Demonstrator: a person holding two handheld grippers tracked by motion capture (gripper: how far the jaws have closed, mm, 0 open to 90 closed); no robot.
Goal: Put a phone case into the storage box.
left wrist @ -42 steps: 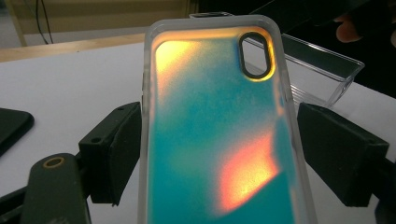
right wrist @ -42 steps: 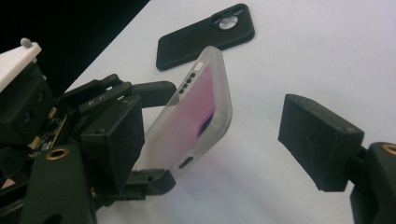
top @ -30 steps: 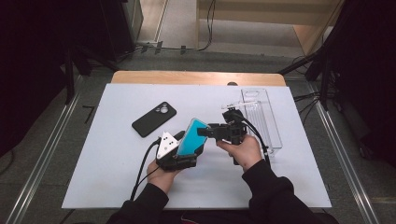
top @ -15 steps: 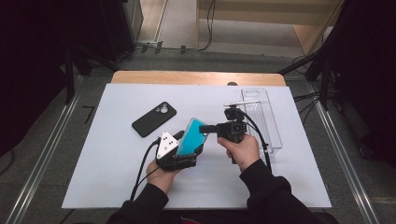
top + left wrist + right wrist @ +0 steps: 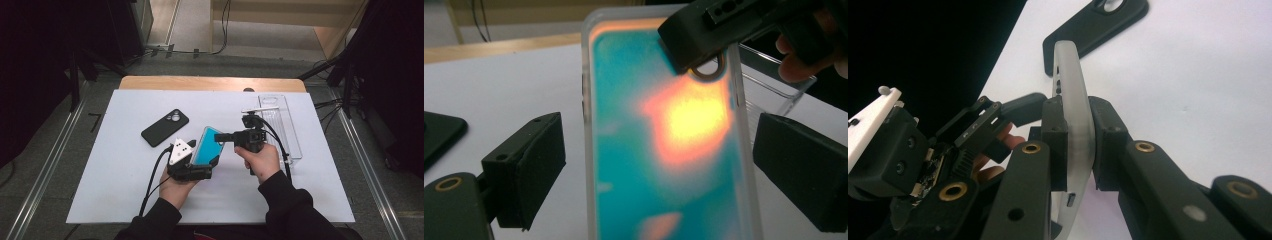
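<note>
High view: white table mat point(image 5: 120, 200), then black phone point(image 5: 165, 127) lying apart, then teal phone in a clear case point(image 5: 207, 146) raised mid-table between both hands. Handover judged halfway: taken by right gripper point(image 5: 1079, 145), jaws just closing and now clamped on its edge; left gripper point(image 5: 659, 165) spread wide, pads off, not yet withdrawn.

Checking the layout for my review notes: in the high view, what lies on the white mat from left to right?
Black phone case → left gripper → teal phone case → right gripper, shut on the teal case → clear plastic box.
</note>
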